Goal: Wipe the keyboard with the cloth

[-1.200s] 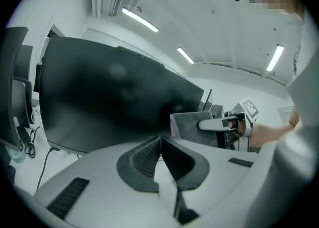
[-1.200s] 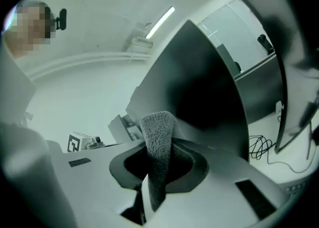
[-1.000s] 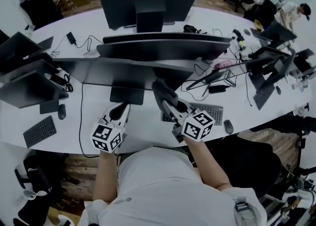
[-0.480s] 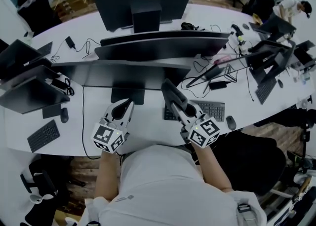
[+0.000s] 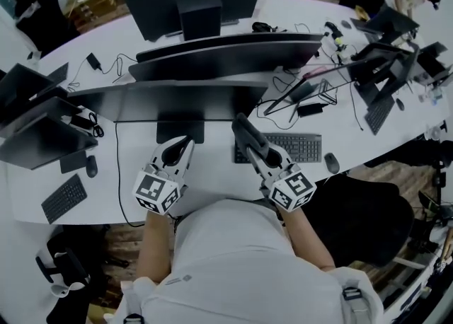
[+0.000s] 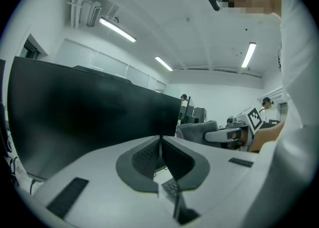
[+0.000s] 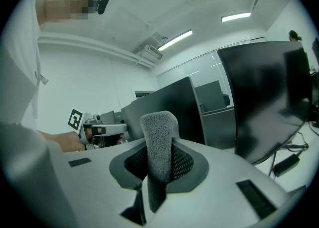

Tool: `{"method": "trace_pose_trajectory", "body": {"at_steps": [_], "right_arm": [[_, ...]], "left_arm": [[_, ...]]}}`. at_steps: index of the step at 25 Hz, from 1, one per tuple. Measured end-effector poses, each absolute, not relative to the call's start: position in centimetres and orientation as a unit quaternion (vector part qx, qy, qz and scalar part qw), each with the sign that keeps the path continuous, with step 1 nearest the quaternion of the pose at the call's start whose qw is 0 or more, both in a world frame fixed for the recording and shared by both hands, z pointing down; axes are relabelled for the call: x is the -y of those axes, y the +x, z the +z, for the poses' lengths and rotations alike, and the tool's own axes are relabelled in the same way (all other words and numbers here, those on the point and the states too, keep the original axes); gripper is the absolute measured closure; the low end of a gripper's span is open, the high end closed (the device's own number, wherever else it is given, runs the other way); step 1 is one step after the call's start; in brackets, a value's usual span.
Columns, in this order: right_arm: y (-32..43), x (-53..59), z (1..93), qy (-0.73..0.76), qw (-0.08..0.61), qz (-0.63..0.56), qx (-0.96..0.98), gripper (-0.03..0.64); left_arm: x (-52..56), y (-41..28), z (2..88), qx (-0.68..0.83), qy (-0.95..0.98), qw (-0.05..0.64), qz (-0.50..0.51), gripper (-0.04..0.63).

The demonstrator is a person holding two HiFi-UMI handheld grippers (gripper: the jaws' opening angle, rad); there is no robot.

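Bearing many monitors (image 5: 191,100), white office desk (image 5: 212,168); right gripper (image 7: 158,165) jaws clenched on cloth (image 7: 159,132), left gripper (image 6: 160,160) jaws together.

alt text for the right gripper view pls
The right gripper has its jaws closed on a folded grey cloth that sticks up between them. Dark monitors stand behind on the white desk, and the left gripper shows at the far left.

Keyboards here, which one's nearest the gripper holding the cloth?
The keyboard in front of the person, beside the right gripper holding the cloth; the left keyboard and far-right keyboard lie well away.
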State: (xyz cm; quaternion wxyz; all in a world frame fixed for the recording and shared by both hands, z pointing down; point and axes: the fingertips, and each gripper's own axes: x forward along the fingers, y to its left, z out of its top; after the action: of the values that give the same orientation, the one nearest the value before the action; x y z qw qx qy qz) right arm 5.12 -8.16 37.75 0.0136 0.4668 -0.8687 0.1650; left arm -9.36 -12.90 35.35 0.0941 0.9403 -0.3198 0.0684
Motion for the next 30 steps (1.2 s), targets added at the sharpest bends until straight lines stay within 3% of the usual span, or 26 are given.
{"method": "trace_pose_trajectory", "body": {"at_steps": [30], "right_arm": [[5.4, 6.8, 38.7, 0.498, 0.008, 0.197, 0.844, 0.561]], "left_arm": [[11.8, -9.2, 37.4, 0.298, 0.944, 0.109, 0.091, 0.592]]}}
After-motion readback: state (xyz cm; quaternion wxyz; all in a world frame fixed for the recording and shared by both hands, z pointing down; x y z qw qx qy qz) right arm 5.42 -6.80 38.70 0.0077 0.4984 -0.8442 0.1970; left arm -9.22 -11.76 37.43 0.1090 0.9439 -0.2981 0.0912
